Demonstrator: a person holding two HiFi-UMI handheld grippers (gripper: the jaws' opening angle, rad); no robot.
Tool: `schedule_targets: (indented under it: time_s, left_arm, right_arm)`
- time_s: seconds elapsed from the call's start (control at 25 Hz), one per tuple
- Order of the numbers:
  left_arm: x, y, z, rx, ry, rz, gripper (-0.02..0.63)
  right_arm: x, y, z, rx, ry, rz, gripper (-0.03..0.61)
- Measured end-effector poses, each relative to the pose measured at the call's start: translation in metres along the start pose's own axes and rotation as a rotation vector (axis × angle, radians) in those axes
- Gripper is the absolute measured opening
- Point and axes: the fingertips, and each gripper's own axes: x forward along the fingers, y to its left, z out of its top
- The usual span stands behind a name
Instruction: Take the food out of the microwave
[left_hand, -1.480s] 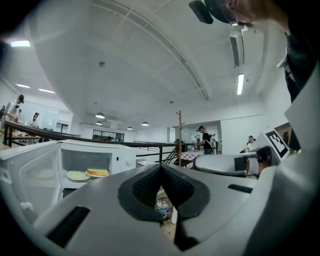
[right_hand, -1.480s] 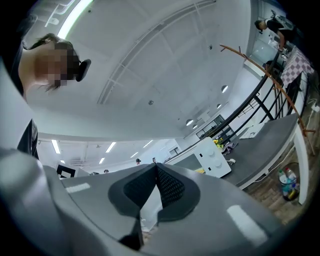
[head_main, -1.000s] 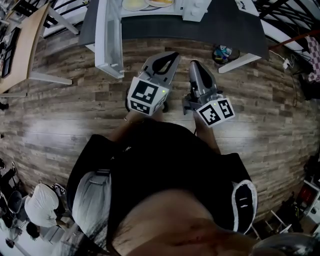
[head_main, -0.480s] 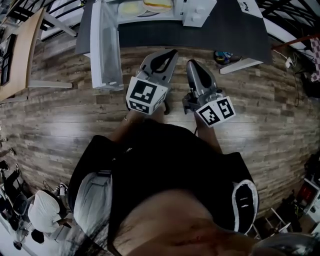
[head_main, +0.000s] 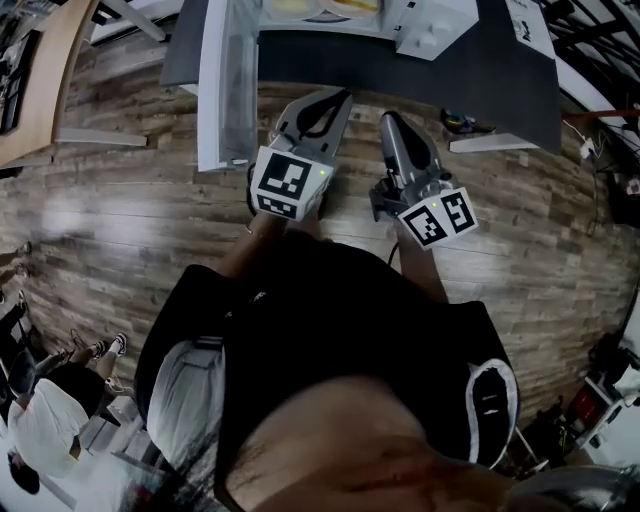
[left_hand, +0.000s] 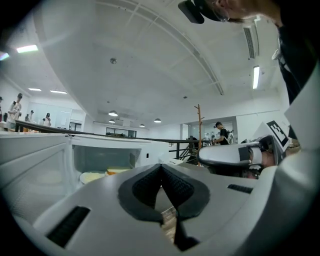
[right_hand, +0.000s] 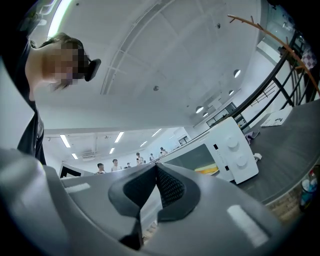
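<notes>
A white microwave stands on a dark grey table, and its door hangs open to the left. Inside lies a pale plate with a piece of orange-topped food; the food's yellow edge shows in the right gripper view too. My left gripper is held in front of the open cavity, short of the table edge, shut and empty. Beside it, the right gripper is also shut with nothing in it, pointing toward the microwave's control panel.
The open door sticks out past the table's front edge, just left of my left gripper. Small bottles sit on the floor under the table. A sheet of paper lies on the table at right. A wooden table stands far left; people are behind.
Both grippers have moved forward toward the microwave, still shut. The table and open door now sit closer to their tips.
</notes>
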Motion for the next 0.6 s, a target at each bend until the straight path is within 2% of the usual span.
schedule_targets:
  time_s: [0.28, 0.6]
  left_arm:
    - [-0.015, 0.037, -0.014, -0.020, 0.020, 0.086, 0.006]
    - [-0.026, 0.051, -0.012, -0.012, 0.016, 0.127, 0.006]
  right_arm:
    - [0.023, 0.007, -0.010, 0.019, 0.026, 0.045, 0.000]
    - [0.028, 0.011, -0.013, 0.032, 0.029, 0.049, 0.000]
